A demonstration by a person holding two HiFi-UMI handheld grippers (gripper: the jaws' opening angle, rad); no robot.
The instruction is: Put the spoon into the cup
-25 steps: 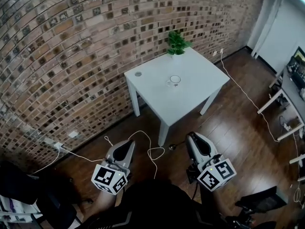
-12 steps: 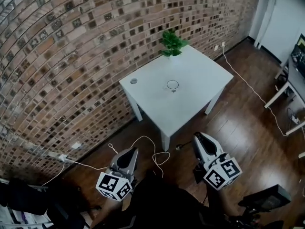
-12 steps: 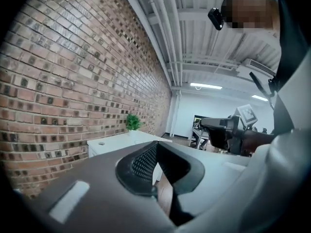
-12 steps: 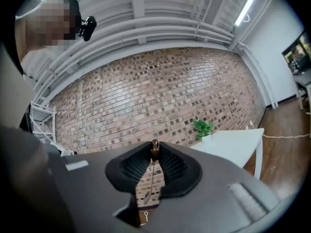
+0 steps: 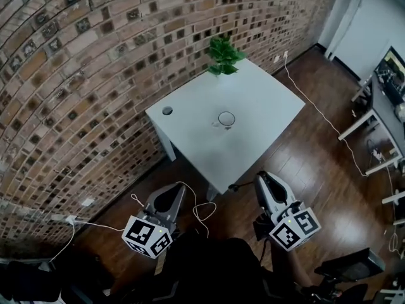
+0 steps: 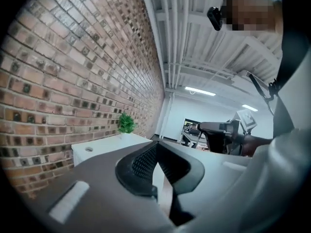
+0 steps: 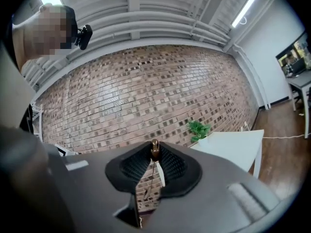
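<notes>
Lit brightly and evenly indoors from ceiling strip lights (image 7: 245, 6), burnt out to white glare in both gripper views. Left hardly any shadow on the white table (image 5: 253, 106). Bowed the brick wall (image 5: 82, 75) heavily through the head view's fisheye. Darkened to black at the rounded corners of the gripper views. Softened the left gripper (image 6: 156, 143) close to its lens, with the distance rendered sharp.

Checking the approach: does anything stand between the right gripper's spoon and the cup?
Nothing visible does. The cup stands alone on the white table, the plant off at its far corner; only floor lies between it and the spoon in the right gripper.
</notes>
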